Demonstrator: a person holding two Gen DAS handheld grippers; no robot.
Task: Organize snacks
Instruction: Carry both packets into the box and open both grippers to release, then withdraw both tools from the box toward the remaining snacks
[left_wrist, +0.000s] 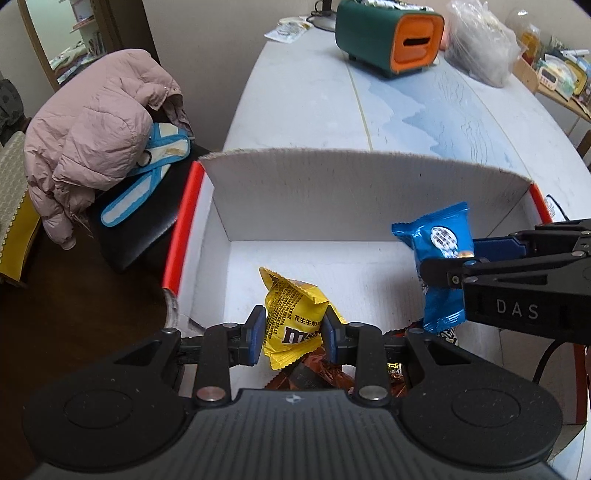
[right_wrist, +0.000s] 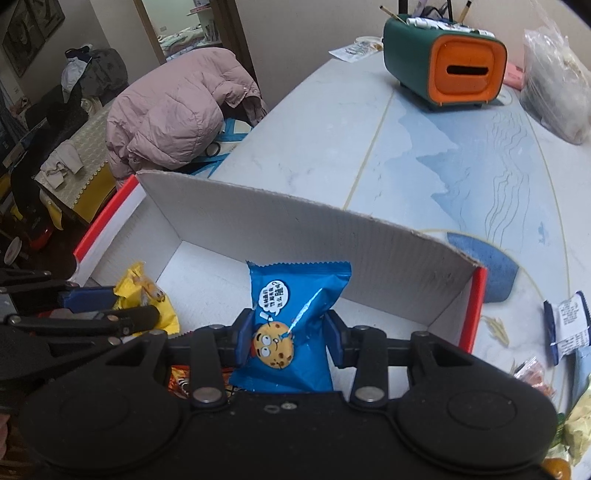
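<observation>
My left gripper (left_wrist: 294, 334) is shut on a yellow M&M's packet (left_wrist: 291, 317) and hangs over the inside of a white cardboard box (left_wrist: 332, 192) with red edges. Brown wrappers (left_wrist: 314, 376) lie on the box floor under it. My right gripper (right_wrist: 290, 341) is shut on a blue cookie packet (right_wrist: 291, 317), also above the box (right_wrist: 280, 236). In the left wrist view the right gripper (left_wrist: 476, 254) enters from the right with the blue packet (left_wrist: 439, 258). The right wrist view shows the left gripper (right_wrist: 110, 306) at the left with the yellow packet (right_wrist: 147, 299).
The box sits at the near edge of a pale blue-patterned table (left_wrist: 369, 92). A green and orange case (left_wrist: 388, 37) and a clear plastic bag (left_wrist: 480, 44) stand at the far end. Loose snack packets (right_wrist: 569, 328) lie right of the box. A pink jacket (left_wrist: 96, 140) covers a chair at the left.
</observation>
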